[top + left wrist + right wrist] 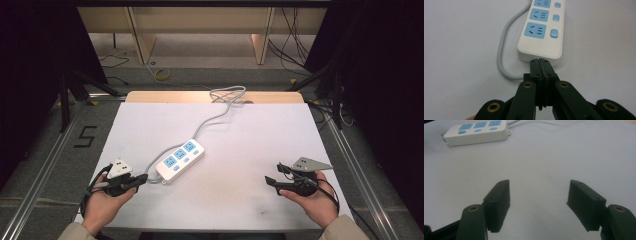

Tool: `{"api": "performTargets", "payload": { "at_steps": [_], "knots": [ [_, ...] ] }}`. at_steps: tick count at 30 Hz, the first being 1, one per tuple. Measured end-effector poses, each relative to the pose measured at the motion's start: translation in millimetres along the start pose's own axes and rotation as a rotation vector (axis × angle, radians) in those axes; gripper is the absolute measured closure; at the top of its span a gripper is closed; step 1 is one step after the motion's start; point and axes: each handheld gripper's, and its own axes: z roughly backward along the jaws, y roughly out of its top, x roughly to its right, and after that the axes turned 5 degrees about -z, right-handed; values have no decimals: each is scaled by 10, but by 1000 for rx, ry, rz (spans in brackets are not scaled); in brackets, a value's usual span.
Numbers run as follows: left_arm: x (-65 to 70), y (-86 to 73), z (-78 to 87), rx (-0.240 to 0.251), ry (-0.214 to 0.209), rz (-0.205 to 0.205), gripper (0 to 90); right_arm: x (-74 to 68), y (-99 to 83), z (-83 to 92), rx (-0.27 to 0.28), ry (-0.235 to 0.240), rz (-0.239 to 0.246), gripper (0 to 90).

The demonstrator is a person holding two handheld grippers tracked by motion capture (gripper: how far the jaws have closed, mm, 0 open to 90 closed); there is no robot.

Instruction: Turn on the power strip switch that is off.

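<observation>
A white power strip (pixel 180 159) with three blue sockets lies near the middle of the white table top, its grey cable (pixel 210 120) running off to the far edge. My left gripper (pixel 142 179) is shut with nothing between its jaws; its tips sit just short of the strip's near end. Seen from the left gripper view, the closed tips (pixel 539 62) almost meet the strip (pixel 541 35), and a loop of grey cable (pixel 501 57) curves past on the left. My right gripper (pixel 274 175) rests open at the table's right side. The right gripper (pixel 539 187) has bare table between its jaws, the strip (pixel 476 132) far off.
The white sheet (pixel 240 150) covers the table, with a strip of wood (pixel 150 96) bare along the far edge. Metal rails (pixel 45 165) flank both sides. Beyond the table the floor holds loose cables (pixel 162 75) and furniture legs.
</observation>
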Motion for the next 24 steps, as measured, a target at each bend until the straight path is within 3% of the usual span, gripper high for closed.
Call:
{"api": "performTargets", "payload": {
  "at_steps": [24],
  "knots": [
    [83,194,-93,-20,-14,-13,897,2,6,-36,-11,5,-13,346]
  ]
}}
